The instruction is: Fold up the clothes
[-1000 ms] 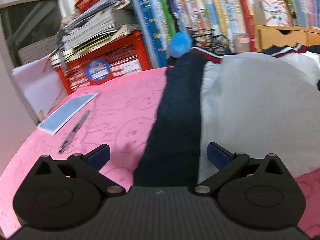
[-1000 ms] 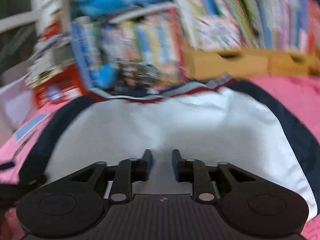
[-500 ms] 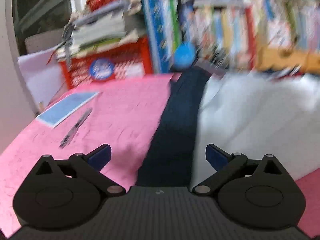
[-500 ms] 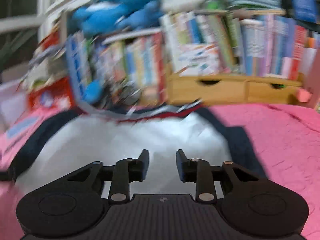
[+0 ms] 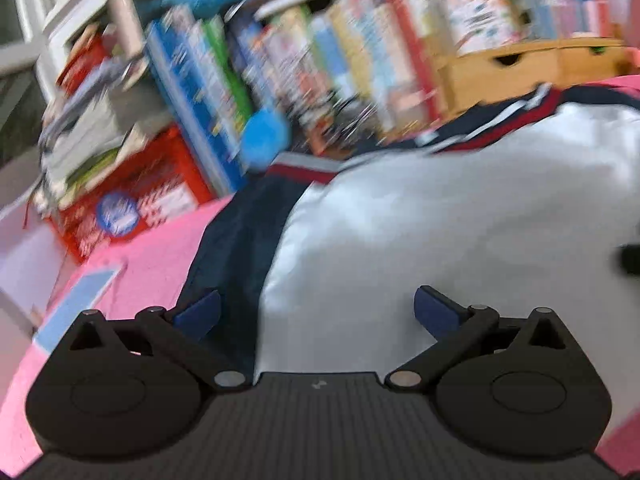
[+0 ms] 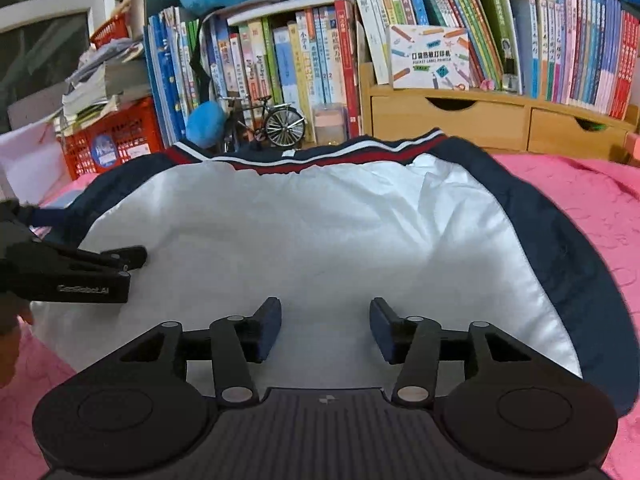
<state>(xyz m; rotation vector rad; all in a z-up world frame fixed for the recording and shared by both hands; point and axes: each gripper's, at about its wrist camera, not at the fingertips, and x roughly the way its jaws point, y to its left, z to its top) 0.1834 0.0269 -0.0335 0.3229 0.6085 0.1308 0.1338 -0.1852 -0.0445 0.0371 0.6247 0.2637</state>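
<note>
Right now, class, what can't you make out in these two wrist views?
- Left wrist view: books smeared by motion blur, titles unreadable.
- Right wrist view: garment near hem hidden behind right gripper.
- Right wrist view: left gripper cut off by left edge.

Right gripper (image 6: 325, 328): matte black, ribbed centre plate w/ small white logo, 2 round disc housings, triangular cut-outs, silver pivot screws, navy pads on the fingers (image 6: 269, 328). Left gripper (image 5: 316, 314): same build; its side carries faint grey lettering in the right wrist view.
</note>
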